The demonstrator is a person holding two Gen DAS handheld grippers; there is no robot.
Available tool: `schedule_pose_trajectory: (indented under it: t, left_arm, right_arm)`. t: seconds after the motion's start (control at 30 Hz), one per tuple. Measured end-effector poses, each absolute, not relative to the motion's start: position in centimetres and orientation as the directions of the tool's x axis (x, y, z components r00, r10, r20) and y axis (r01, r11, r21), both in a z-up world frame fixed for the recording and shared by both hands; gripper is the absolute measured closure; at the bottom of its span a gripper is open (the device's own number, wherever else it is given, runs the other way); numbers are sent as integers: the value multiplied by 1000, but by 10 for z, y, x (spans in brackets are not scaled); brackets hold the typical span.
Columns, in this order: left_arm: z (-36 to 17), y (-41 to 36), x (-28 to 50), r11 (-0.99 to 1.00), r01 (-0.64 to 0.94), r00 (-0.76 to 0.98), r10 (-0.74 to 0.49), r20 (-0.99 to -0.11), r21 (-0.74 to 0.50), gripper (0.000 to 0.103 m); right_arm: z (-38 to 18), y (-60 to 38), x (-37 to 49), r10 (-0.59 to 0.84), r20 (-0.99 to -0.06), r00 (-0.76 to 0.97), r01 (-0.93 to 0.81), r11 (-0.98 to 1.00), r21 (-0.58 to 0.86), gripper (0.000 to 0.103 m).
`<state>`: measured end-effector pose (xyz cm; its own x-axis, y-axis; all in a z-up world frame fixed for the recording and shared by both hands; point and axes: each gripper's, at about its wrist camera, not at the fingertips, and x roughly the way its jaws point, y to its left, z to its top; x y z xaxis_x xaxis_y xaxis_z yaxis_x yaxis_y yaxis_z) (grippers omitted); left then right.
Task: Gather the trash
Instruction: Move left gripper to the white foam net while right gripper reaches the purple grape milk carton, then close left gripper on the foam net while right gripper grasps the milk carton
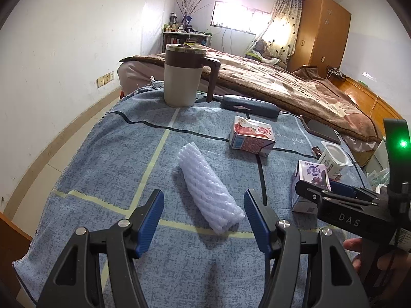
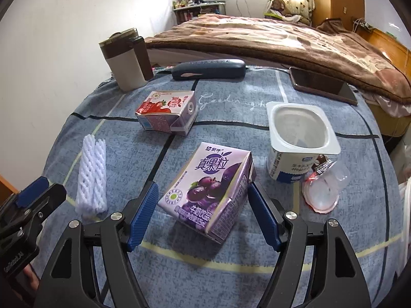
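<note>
A white foam fruit net [image 1: 209, 188] lies on the blue cloth between the open fingers of my left gripper [image 1: 204, 211]; it also shows in the right wrist view [image 2: 91, 174]. A purple grape drink carton [image 2: 208, 188] lies tilted between the open fingers of my right gripper [image 2: 203, 211], and shows in the left wrist view [image 1: 309, 184]. A red strawberry carton [image 2: 168, 113] lies farther back. An empty white yogurt cup [image 2: 300, 136] stands at the right, with a clear jelly cup [image 2: 325, 188] on its side next to it.
A brown and cream mug [image 1: 183, 75], a dark glasses case [image 1: 250, 105] and a phone [image 2: 322, 84] sit along the table's far edge. A bed with a brown blanket [image 1: 282, 82] lies behind. The table's front and left edges are close.
</note>
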<state>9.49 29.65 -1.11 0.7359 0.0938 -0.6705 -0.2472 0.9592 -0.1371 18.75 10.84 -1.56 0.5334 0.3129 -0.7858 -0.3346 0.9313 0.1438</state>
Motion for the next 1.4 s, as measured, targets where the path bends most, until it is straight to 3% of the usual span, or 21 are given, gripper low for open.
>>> schedule_pose_trajectory:
  t: [0.17,0.43,0.53,0.87,1.1,1.4]
  left_arm:
    - [-12,296,99,961,-243,730,90,-677,-134,36]
    - [-19,294,113,960,-252,707,98,-700,-120,36]
    - [-23,296,120,959,-248,697,78,-712,-137,36]
    - [-39,297,146,952,-284,652,104,-751,-115,37]
    - [-45,291,151,955,-285,635,122,-763,-85,58]
    - [-43,282,149,962,-266,635,124,-762,-66,70]
  right_arm:
    - [-29,107,195,258,-819,513,-298,948,111,30]
    - [-28,92,195,266,-792,550,-272,953,131,30]
    - [-29,89,196,263,-790,554,-262,956,134,45]
    - [-27,81,195,267,-776,572,-255,957,142,46]
    - [-27,74,193,291,-771,567,-258,951,170,46]
    - [-24,69,188,311,-762,569,-271,945,183,46]
